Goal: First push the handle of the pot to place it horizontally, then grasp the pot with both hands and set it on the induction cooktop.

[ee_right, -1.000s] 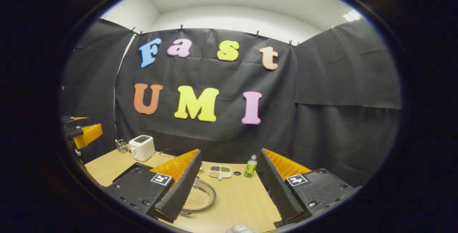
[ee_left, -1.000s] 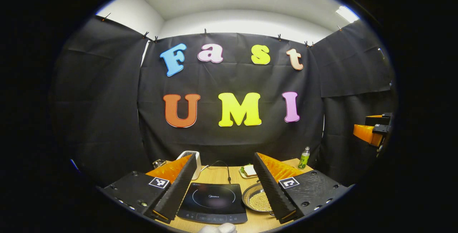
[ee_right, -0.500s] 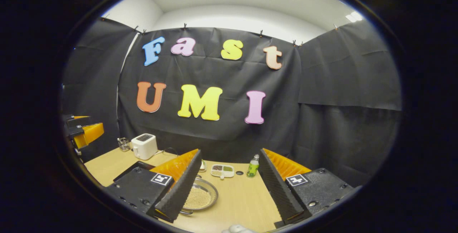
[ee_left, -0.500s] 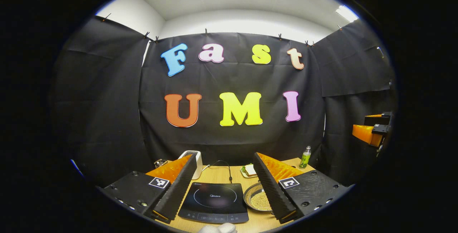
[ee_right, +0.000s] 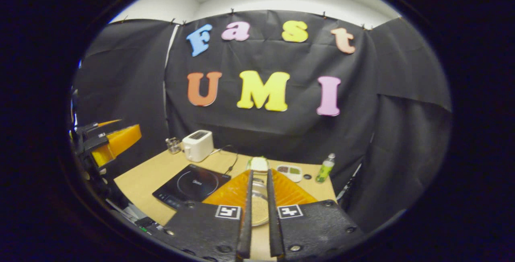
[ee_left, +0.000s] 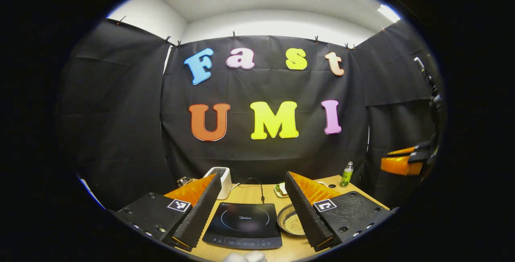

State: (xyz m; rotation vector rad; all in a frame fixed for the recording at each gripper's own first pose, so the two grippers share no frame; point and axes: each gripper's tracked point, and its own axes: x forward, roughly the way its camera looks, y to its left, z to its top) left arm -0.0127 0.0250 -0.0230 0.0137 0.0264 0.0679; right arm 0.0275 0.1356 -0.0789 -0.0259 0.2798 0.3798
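Pot (ee_left: pixel 291 223), round shiny metal, holds pale grains beside flat glossy cooktop (ee_left: pixel 244 225).

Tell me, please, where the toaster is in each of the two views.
Left gripper view: the toaster stands at the back of the table, left of centre, behind the cooktop.
Right gripper view: the toaster stands at the back left, beyond the cooktop.
Shared landmark: the green bottle at the table's far right.

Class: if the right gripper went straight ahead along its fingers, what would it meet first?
Probably the pot, seen through the narrow gap of the right gripper; depth is unclear.
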